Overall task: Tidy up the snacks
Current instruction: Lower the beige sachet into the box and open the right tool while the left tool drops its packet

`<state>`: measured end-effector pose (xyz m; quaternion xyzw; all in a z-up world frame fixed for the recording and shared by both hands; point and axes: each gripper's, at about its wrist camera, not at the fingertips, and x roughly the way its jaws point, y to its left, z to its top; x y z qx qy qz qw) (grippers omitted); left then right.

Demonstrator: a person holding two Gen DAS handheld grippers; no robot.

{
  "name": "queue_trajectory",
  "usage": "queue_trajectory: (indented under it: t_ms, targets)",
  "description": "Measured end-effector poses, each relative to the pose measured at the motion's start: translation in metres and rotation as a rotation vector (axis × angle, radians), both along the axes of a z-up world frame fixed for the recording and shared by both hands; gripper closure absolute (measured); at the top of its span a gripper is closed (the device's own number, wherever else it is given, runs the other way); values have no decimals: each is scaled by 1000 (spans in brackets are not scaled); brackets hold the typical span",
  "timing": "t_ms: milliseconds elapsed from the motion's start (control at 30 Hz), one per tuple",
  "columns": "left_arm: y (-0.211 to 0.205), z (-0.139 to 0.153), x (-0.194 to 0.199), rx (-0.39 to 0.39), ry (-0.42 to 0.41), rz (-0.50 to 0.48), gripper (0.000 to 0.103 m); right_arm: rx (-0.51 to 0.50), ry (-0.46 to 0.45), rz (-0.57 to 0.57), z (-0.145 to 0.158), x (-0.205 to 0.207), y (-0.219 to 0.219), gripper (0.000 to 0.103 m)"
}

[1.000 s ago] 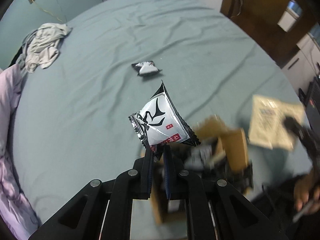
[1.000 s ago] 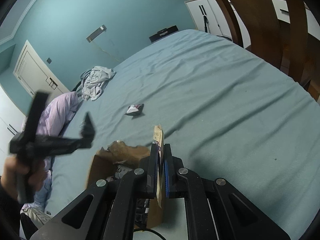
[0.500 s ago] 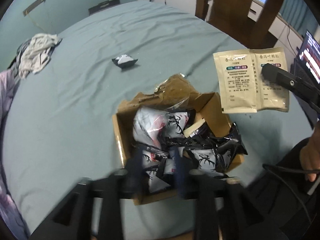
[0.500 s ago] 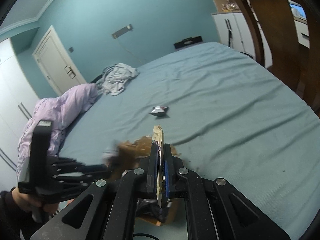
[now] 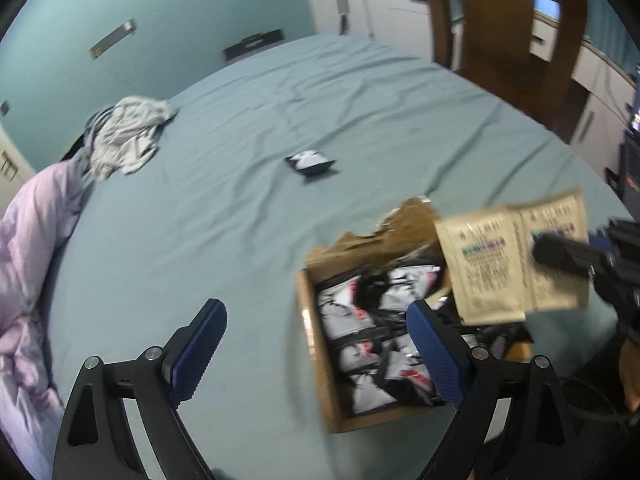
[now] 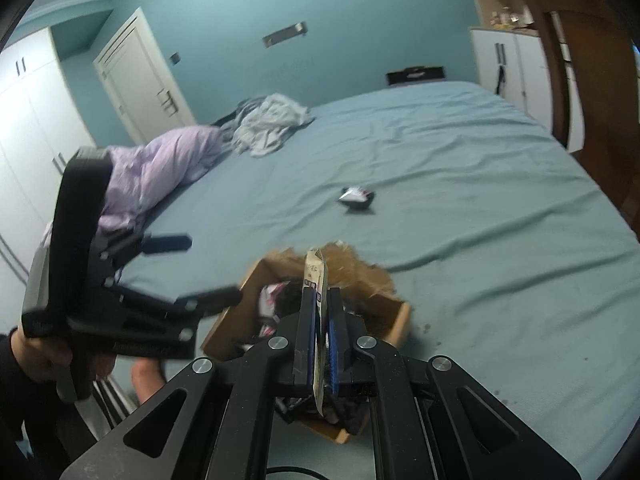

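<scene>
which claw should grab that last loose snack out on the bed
Left. The left claw is open and empty, while the right claw is shut on the beige sachets. The loose snack packet lies beyond the box.

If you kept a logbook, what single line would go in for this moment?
left gripper: open, empty | right gripper: shut on beige sachets above cardboard box | loose snack packet: on bed

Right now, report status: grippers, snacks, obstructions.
Left gripper open, empty, beside cardboard box. Right gripper shut on beige sachets above box. One black-and-white snack packet loose on bed. Nothing blocking it.
</scene>
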<state>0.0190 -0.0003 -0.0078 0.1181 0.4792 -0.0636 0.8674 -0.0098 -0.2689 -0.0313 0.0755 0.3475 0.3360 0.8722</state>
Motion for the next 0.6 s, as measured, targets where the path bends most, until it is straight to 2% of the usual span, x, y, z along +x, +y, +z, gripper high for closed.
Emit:
queue_trajectory:
  t_ms: [100,167,233,333,367,400,433,467,500,600]
  targets:
    - [11,-1,3,-32,13,33,10,-13,-9,25,2,2,5,100]
    - [17,0,4,-42,8,61,10,-1,-9,-2,2,5,4,99]
    - [22,1,5,-64,4,84,10,-2,29,-30,-2,11,2,98]
    - [26,4,5,-83,-8,100,10,-15,49,-61,-2,14,2,88]
    - [28,6,4,-84,-18,108,10,-19,34,-75,1,13,1,76]
    - [29,7,4,-85,-24,114,10,-27,12,-96,4,9,1,58]
    - [30,8,4,-88,-27,119,10,-38,-8,-123,7,8,0,47]
    - [32,8,4,-94,-27,125,10,-52,-27,-148,9,5,-1,28]
    - [33,8,4,-97,-26,131,10,-73,-52,-182,11,0,-1,20]
    - [36,8,6,-105,-18,142,10,-132,-99,-257,17,-3,-4,19]
